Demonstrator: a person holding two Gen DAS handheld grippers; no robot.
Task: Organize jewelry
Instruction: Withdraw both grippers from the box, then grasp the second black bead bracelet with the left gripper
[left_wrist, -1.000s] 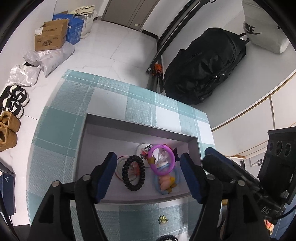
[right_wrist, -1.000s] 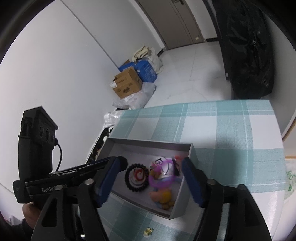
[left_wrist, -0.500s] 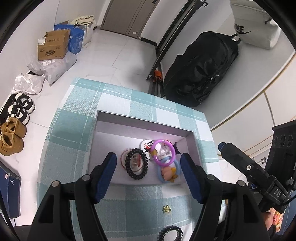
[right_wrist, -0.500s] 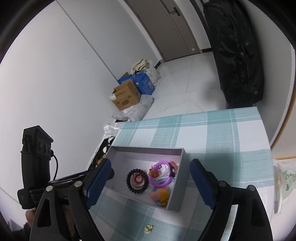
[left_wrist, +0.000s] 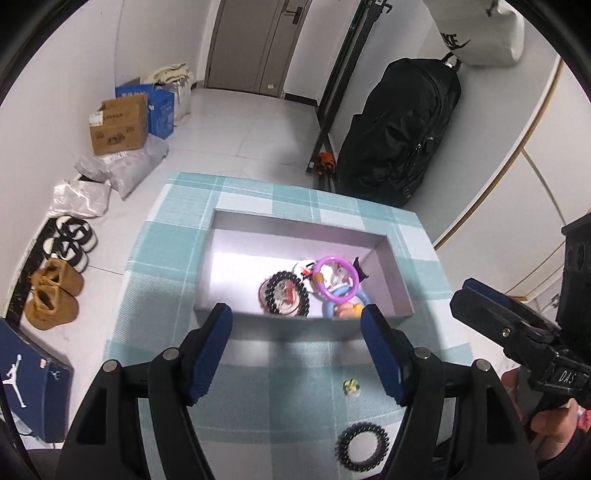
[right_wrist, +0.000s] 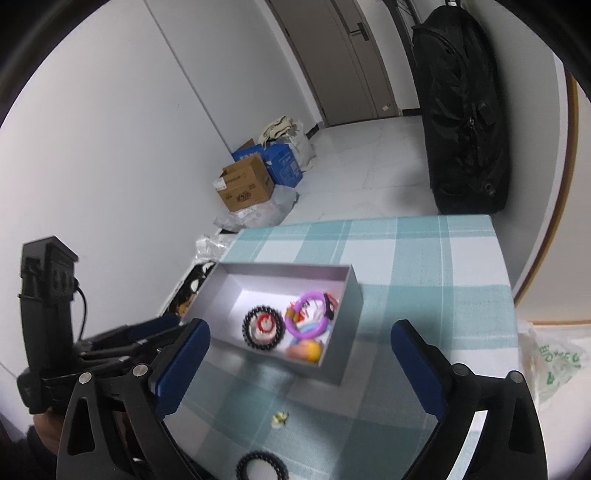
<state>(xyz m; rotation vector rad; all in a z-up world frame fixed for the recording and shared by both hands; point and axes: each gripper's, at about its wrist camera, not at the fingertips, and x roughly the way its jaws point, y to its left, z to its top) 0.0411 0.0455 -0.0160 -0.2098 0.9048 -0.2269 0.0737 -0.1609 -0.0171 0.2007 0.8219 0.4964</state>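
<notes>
Teal-and-white checked cloth (left_wrist: 295, 398) covers the table under both grippers. Nearest lies a black coil hair tie (left_wrist: 362, 446), with a small yellow trinket (left_wrist: 351, 387) just beyond it on the cloth. The left gripper (left_wrist: 297, 354) hangs over this stretch, jaws apart with nothing between them. The right gripper (right_wrist: 299, 365) has its jaws spreading wider, also empty. Farther on sits the grey box (left_wrist: 400, 288), holding another black coil tie (left_wrist: 284, 297), a purple ring (left_wrist: 337, 275) and other bright pieces bunched at its right end. Beyond the table, a black bag (left_wrist: 399, 136) leans against the wall.
</notes>
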